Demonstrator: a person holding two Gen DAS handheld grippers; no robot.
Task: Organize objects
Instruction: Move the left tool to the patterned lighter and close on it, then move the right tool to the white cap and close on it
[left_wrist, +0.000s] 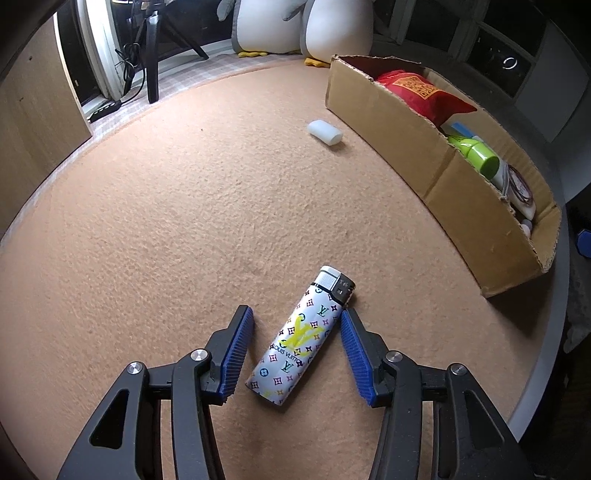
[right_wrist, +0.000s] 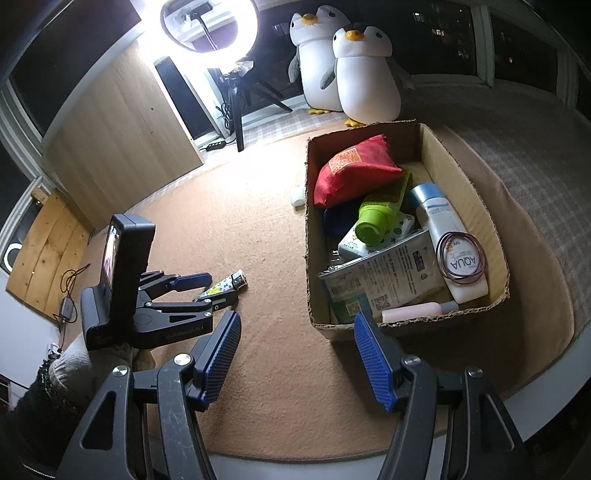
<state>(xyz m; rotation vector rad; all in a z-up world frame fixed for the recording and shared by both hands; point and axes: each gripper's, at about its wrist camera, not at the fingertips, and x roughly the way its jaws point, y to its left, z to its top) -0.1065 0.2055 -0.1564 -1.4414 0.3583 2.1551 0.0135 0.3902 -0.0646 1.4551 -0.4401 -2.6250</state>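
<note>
A white patterned lighter (left_wrist: 301, 338) lies flat on the orange mat, between the open blue pads of my left gripper (left_wrist: 297, 317); the right pad tip is next to its cap, the left pad stands apart. It also shows in the right wrist view (right_wrist: 225, 286) under the left gripper (right_wrist: 218, 286). A small white block (left_wrist: 325, 132) lies on the mat near the cardboard box (left_wrist: 391, 122). My right gripper (right_wrist: 295, 323) is open and empty, above the mat just left of the box's near corner (right_wrist: 332, 328).
The box (right_wrist: 307, 229) holds a red pouch (right_wrist: 354, 173), a green-capped tube (right_wrist: 376, 218), a white bottle (right_wrist: 443, 229), packets and other items. Two plush penguins (right_wrist: 354, 70), a ring light on a tripod (right_wrist: 236, 99) and a wooden panel (right_wrist: 122, 147) stand beyond the mat.
</note>
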